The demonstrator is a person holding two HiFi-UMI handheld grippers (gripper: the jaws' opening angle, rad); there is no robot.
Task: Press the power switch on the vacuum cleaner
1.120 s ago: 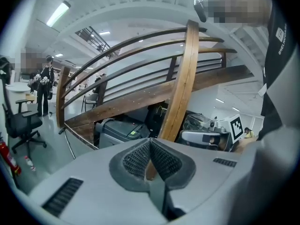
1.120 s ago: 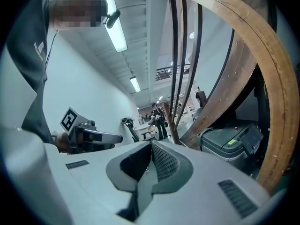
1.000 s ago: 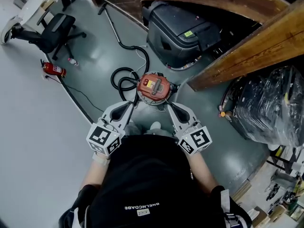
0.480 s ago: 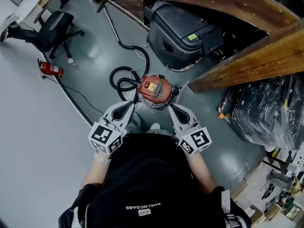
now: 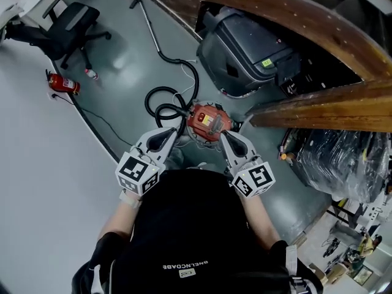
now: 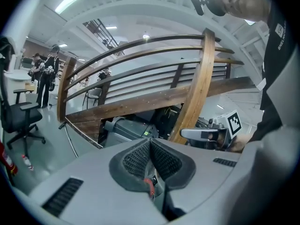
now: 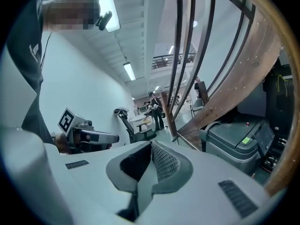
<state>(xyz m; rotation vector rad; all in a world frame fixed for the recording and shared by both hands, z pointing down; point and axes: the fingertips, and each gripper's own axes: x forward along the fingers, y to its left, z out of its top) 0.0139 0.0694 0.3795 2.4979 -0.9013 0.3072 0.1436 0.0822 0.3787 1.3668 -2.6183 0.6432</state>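
Observation:
The vacuum cleaner (image 5: 209, 120) is a round red-topped canister on the grey floor, in the head view just ahead of both grippers. A pale control panel (image 5: 211, 121) sits on its lid. Its black hose (image 5: 160, 105) coils to the left. My left gripper (image 5: 175, 131) is shut, its tip at the canister's near left edge. My right gripper (image 5: 221, 134) is shut too, its tip at the near right edge. The left gripper view shows my left gripper (image 6: 150, 141) with jaws together and nothing held. In the right gripper view my right gripper (image 7: 151, 145) is likewise bare. Neither gripper view shows the vacuum.
A big dark grey machine (image 5: 248, 48) stands behind the vacuum under a curved wooden railing (image 5: 306, 17). A plastic-wrapped bundle (image 5: 340, 155) lies at the right. At the left are a red fire extinguisher (image 5: 64, 84), a thin cable and a black office chair (image 5: 70, 26).
The head view has shifted forward and right. The vacuum now sits closer to both gripper tips, which flank its near edge. Both grippers stay shut.

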